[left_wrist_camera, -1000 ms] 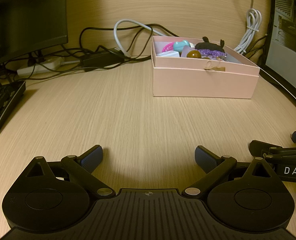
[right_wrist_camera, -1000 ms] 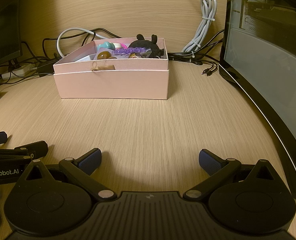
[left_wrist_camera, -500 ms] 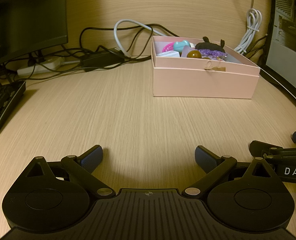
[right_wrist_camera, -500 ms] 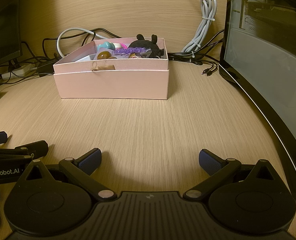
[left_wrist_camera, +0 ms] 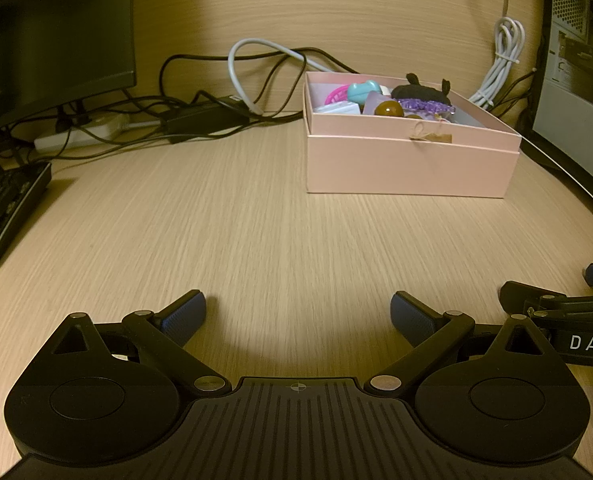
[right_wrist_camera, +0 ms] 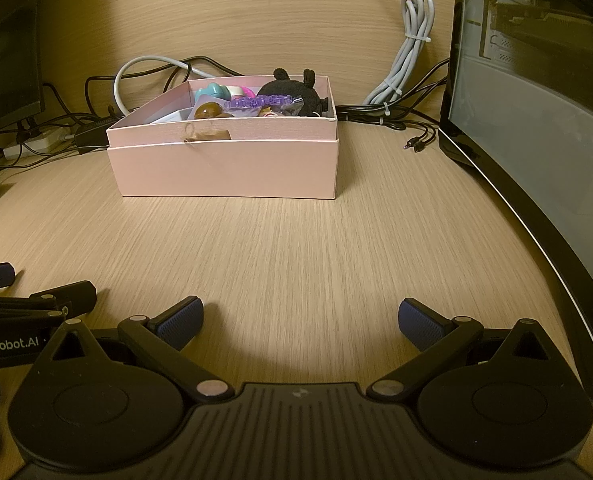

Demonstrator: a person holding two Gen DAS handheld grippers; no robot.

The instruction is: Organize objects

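A pink open box (left_wrist_camera: pixel 410 168) (right_wrist_camera: pixel 224 168) stands on the wooden desk, well ahead of both grippers. It holds small items: a black plush toy (right_wrist_camera: pixel 292 94) (left_wrist_camera: pixel 418 92), a purple bead string (right_wrist_camera: pixel 262 101), a brown ball (left_wrist_camera: pixel 390 109) and a teal piece (left_wrist_camera: pixel 360 91). My left gripper (left_wrist_camera: pixel 298 316) is open and empty, low over the desk. My right gripper (right_wrist_camera: pixel 301 320) is open and empty, beside the left one. Each gripper shows at the edge of the other's view.
A monitor (left_wrist_camera: pixel 48 40) and a keyboard (left_wrist_camera: pixel 4 208) sit at the left. Tangled cables (left_wrist_camera: pixel 216 108) and a power strip (left_wrist_camera: pixel 80 132) lie behind the box. A computer case (right_wrist_camera: pixel 536 100) stands at the right, with a coiled grey cable (right_wrist_camera: pixel 410 60) on the wall.
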